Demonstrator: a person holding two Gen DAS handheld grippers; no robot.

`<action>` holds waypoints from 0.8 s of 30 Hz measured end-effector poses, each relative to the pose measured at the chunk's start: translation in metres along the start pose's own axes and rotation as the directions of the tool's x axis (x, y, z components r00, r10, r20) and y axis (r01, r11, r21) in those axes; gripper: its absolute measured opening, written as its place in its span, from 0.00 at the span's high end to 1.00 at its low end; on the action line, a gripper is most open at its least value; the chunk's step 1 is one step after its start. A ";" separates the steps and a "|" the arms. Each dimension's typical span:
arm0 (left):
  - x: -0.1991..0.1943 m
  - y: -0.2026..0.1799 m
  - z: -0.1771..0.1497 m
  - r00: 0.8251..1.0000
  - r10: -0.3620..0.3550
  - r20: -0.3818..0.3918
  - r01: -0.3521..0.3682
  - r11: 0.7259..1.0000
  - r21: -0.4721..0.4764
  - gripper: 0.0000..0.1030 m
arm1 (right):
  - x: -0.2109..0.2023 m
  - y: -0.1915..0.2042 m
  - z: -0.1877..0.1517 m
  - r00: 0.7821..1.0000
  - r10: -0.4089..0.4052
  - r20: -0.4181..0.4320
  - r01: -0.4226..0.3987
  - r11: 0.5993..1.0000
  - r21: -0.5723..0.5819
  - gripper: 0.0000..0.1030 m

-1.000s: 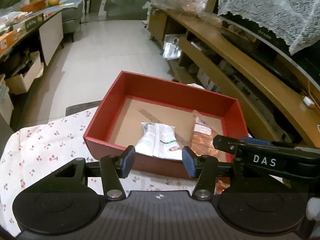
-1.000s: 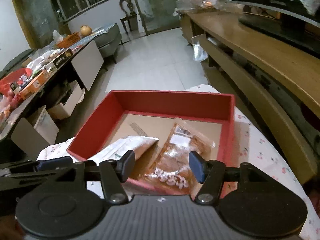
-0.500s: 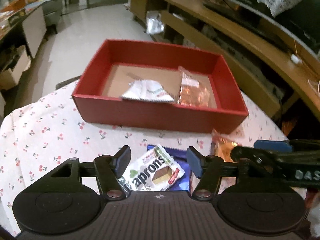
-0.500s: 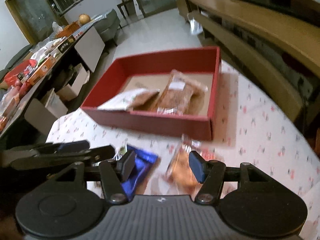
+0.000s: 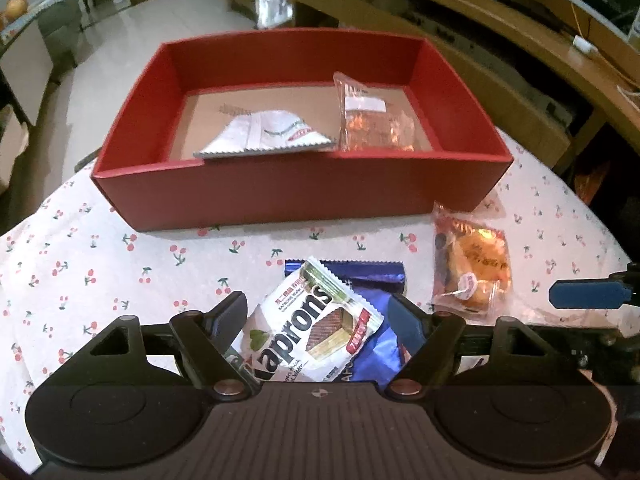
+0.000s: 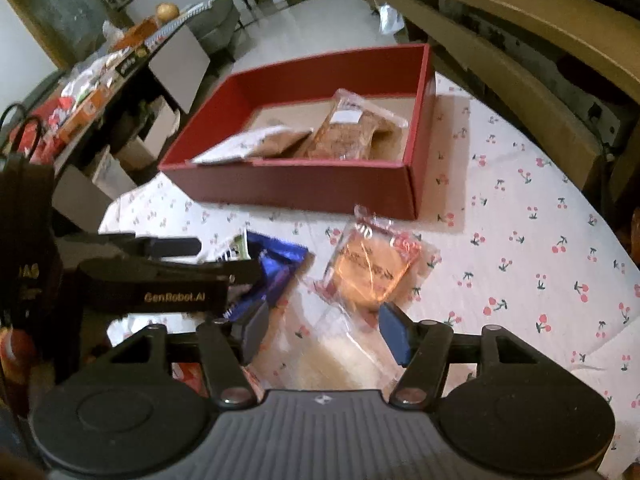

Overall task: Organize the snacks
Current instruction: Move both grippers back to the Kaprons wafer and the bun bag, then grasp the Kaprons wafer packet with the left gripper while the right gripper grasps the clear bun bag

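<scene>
The left tool (image 5: 316, 312), jaws just spread wider and empty, straddles the white Kaprons wafer packet (image 5: 310, 326) lying on the bench, long axis slanting away rightward; right tool (image 6: 320, 328) spread, farther.

Dim warm indoor light, fisheye bending at edges, right view perhaps motion-blurred, dark corners.
</scene>
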State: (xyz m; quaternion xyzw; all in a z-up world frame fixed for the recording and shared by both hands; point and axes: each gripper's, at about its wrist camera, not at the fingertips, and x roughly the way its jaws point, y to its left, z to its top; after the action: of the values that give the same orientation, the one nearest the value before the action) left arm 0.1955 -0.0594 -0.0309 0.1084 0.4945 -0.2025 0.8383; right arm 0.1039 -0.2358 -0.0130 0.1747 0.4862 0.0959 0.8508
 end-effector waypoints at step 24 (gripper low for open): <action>0.009 0.001 -0.003 0.997 0.032 -0.064 -0.030 0.999 0.029 0.22 | 0.025 0.023 -0.029 0.994 -0.079 -0.077 0.050 0.946 -0.319 0.32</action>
State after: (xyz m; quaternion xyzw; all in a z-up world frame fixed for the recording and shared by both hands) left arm 0.1977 -0.0590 -0.0400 0.1342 0.5165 -0.1926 0.8235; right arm 0.0923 -0.2000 -0.0373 0.0155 0.5074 0.1523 0.8480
